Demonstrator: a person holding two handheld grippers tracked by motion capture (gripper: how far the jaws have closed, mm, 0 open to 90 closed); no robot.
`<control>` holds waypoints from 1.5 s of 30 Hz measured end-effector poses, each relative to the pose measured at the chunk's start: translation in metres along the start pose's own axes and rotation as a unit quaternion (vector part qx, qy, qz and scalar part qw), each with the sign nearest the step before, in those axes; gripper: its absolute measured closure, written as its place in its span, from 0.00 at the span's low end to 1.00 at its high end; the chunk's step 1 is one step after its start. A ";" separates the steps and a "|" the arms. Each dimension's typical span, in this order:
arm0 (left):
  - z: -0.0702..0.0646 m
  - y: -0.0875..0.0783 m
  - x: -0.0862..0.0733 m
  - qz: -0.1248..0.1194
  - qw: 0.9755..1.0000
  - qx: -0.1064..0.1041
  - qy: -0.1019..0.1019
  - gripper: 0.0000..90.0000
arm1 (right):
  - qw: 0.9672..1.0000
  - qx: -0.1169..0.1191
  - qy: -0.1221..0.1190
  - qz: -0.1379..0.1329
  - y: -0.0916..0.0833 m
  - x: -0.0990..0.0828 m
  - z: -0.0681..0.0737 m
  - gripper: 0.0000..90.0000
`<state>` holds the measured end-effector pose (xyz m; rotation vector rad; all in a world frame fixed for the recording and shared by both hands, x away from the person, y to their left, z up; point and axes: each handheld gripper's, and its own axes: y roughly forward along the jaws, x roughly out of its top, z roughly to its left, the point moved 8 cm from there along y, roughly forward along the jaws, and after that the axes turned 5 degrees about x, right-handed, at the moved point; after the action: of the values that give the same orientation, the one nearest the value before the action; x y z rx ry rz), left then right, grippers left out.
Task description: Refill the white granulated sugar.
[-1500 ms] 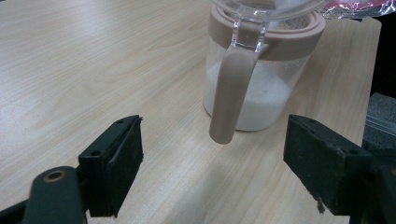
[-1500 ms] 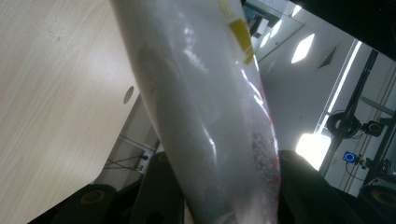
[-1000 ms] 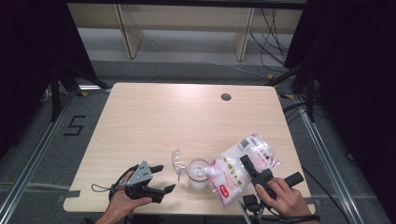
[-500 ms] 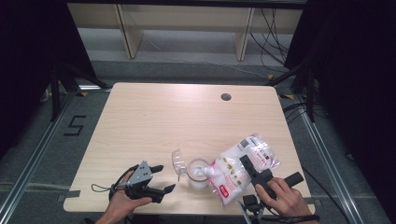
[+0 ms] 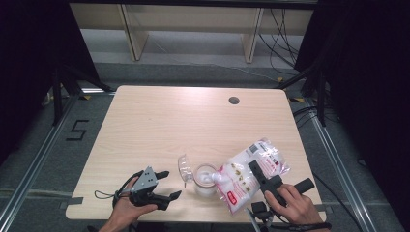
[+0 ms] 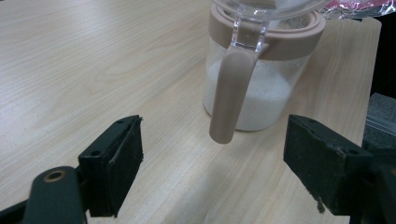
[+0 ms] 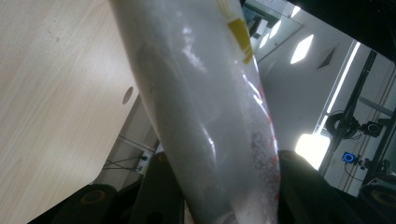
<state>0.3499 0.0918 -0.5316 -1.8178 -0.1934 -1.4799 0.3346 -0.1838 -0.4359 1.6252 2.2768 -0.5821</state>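
A clear jar (image 5: pixel 205 180) with a beige rim and a flipped-open clear lid (image 5: pixel 184 167) stands near the table's front edge, partly filled with white powder (image 6: pixel 268 100). Its beige handle (image 6: pixel 227 95) hangs toward my left gripper (image 6: pixel 212 170), which is open on the table (image 5: pixel 164 125) just left of the jar (image 6: pixel 261 70). A clear bag (image 5: pixel 246 175) of white powder with red print is tilted, its mouth over the jar. My right gripper (image 5: pixel 261 178) is shut on the bag (image 7: pixel 205 116), holding it up.
The table has a round cable hole (image 5: pixel 234 100) at the back right. The person's hands (image 5: pixel 290 205) come in at the front edge. Shelving and cables stand beyond the far edge.
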 end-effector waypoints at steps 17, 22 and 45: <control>-0.001 0.000 0.000 -0.001 1.000 0.002 -0.009 0.22 | 1.000 0.000 0.000 -0.001 0.000 0.000 0.000 0.81; -0.001 0.000 0.000 -0.003 1.000 0.002 -0.010 0.22 | 1.000 0.001 0.000 -0.001 0.000 0.000 0.000 0.81; 0.000 0.000 0.000 -0.001 1.000 0.002 0.000 0.22 | 1.000 0.001 0.021 -0.020 0.003 0.001 0.003 0.83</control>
<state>0.3500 0.0916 -0.5317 -1.8151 -0.1964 -1.4801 0.3368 -0.1836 -0.4395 1.6125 2.3441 -0.5646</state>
